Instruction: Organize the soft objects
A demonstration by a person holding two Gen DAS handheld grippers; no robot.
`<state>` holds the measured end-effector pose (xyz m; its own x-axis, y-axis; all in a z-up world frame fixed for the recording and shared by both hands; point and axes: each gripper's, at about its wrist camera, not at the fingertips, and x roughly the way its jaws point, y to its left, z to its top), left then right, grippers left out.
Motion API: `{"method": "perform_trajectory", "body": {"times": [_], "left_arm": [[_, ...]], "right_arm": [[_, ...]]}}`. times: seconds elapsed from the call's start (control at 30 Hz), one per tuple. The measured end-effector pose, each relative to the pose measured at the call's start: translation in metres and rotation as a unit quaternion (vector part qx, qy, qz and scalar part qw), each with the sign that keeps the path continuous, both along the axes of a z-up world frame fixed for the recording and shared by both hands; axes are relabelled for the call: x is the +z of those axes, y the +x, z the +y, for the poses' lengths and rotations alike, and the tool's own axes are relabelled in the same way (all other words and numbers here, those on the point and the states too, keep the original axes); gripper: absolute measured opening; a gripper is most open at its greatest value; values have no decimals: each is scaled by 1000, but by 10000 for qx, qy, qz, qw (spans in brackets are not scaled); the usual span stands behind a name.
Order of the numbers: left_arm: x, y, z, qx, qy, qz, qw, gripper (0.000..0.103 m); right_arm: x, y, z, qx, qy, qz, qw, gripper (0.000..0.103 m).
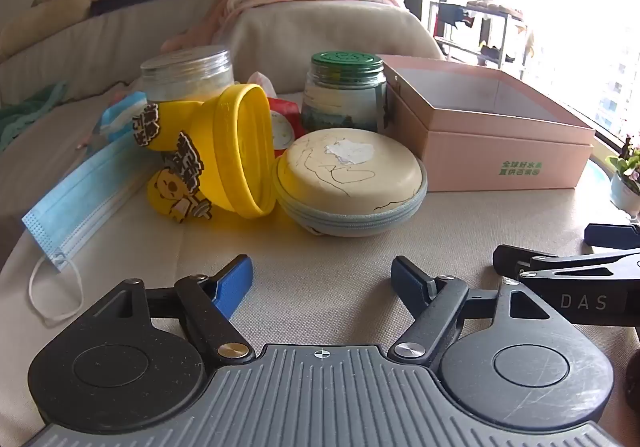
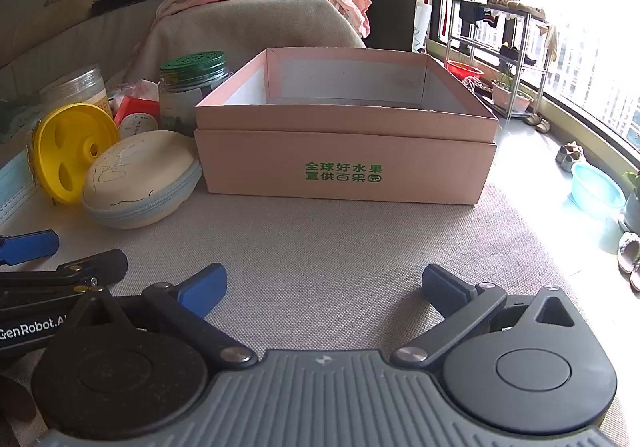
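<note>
Both claws stand apart and empty: your left gripper (image 1: 322,281) faces the clutter, your right gripper (image 2: 324,287) faces the open pink box (image 2: 344,151) at 12 o'clock. From the left gripper, the round zip pouch (image 1: 350,183) lies at 12 o'clock, likely light and padded; grip across its zip seam. At 10 o'clock, the face mask (image 1: 76,203) looks limp and thin; pinch its pleated edge.

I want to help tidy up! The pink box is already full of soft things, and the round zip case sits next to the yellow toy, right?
Not quite: the pink box is empty, as the right wrist view shows bare inner walls and nothing inside. The rest holds: the round zip case does sit right beside the yellow toy.
</note>
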<state>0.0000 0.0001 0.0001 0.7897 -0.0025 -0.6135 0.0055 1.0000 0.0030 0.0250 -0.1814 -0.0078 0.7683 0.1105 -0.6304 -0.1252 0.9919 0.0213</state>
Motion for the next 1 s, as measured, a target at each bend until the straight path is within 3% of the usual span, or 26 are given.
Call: {"method": "perform_trajectory", "body": {"times": [1.0], "left_arm": [[0,0,0,0,8,-1,10000,81]], "right_arm": [[0,2,-3,90,-5,-48,9999,103]]}}
